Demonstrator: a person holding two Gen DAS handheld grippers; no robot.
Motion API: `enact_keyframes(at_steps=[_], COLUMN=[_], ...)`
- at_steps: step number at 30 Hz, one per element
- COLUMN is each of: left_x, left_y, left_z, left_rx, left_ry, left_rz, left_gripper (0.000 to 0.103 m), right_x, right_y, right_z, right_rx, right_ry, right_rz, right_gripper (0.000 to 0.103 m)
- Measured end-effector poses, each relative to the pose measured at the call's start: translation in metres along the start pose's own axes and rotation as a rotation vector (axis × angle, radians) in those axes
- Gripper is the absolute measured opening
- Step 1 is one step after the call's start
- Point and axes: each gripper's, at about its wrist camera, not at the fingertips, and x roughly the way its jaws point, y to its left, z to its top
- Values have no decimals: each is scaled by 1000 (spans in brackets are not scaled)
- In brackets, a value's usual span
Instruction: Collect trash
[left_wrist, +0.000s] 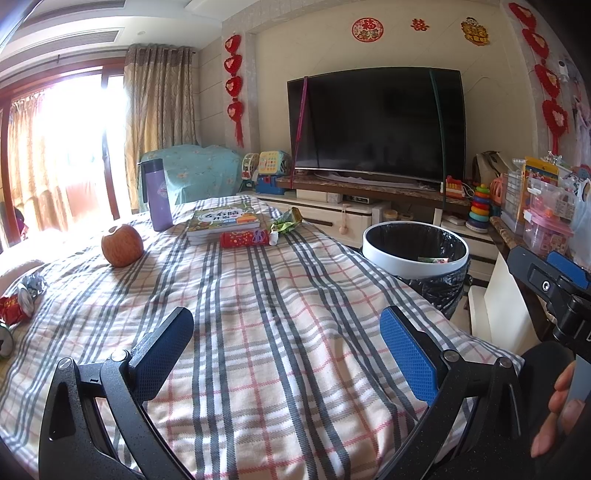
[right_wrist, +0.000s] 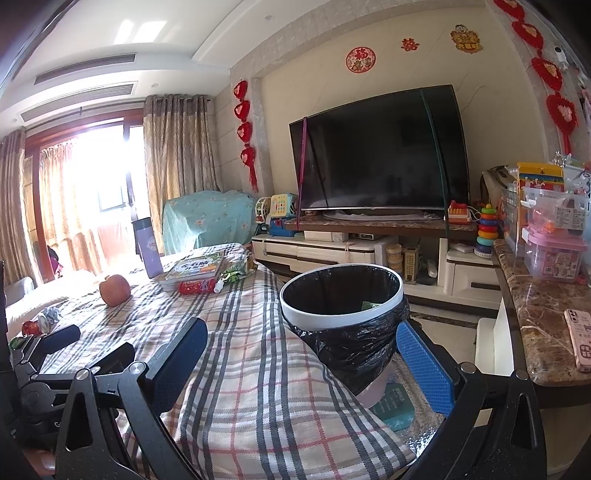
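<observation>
Left gripper (left_wrist: 286, 354) and right gripper (right_wrist: 301, 363): fingers spread, holding nothing, above the plaid cloth (left_wrist: 258, 314). Black-lined white bin (right_wrist: 341, 299) just beside the cloth's right edge; crumpled green wrapper (left_wrist: 286, 223) at the far edge beside books (left_wrist: 221, 221).

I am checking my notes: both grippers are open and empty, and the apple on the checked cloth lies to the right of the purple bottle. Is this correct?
Not quite. The apple lies to the left of the purple bottle, nearer the window, as the left wrist view shows. The rest holds: the left gripper and the right gripper are open and empty, and the apple rests on the checked cloth.
</observation>
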Motion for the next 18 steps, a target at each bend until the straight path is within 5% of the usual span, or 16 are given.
enact_keyframes(at_steps=[18], left_x=[5], left_y=[6], left_z=[-6], left_rx=[-13], left_ry=[24], left_rz=[-15], left_gripper=[103], right_x=[15], right_y=[4], right_z=[-2], right_rx=[-4], right_ry=[51], right_rz=[18], right_gripper=[103])
